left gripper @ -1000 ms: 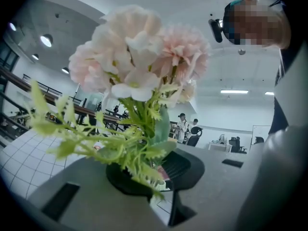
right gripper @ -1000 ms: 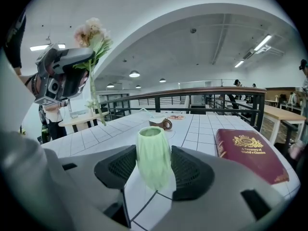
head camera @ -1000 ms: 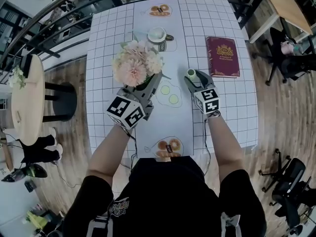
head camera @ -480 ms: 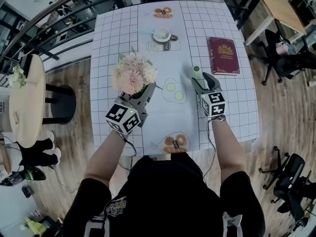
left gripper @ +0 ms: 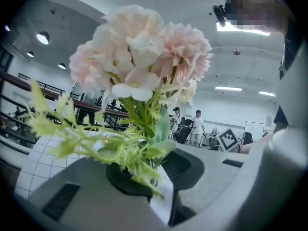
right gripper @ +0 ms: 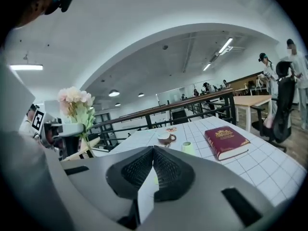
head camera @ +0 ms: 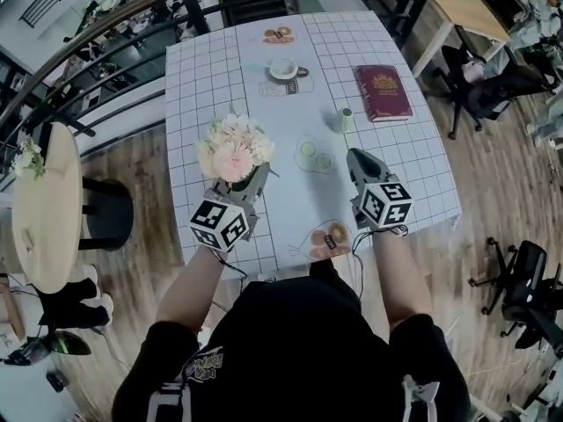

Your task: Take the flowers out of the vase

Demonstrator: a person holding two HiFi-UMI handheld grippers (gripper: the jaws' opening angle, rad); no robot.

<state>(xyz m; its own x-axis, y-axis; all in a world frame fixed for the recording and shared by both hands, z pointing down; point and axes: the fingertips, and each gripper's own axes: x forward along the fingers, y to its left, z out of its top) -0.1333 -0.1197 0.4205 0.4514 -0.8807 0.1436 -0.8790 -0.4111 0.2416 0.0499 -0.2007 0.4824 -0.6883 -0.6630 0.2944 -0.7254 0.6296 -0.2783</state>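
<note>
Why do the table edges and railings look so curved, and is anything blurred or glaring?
Head view: a wide-angle lens bows the table and railing; the light is even, with little shadow. Left gripper view: the flowers sit close to the lens, pale and slightly soft, and the ceiling lights glare. Right gripper view: black rounded corners and a bright strip light, yet the book looks sharp.

The flowers (left gripper: 139, 57), upper centre in the left gripper view, have soft, matt, cloth-like petals and dull plastic-looking leaves. The right gripper (right gripper: 153, 153) has a smooth matt grey plastic shell (its black pads (right gripper: 137, 170) are finely ribbed). In the head view, the book (head camera: 383, 92) at upper right has a faintly glossy maroon cover, the table (head camera: 211, 77) a matt white gridded cover, and the floor (head camera: 145, 174) at left is wood planking
</note>
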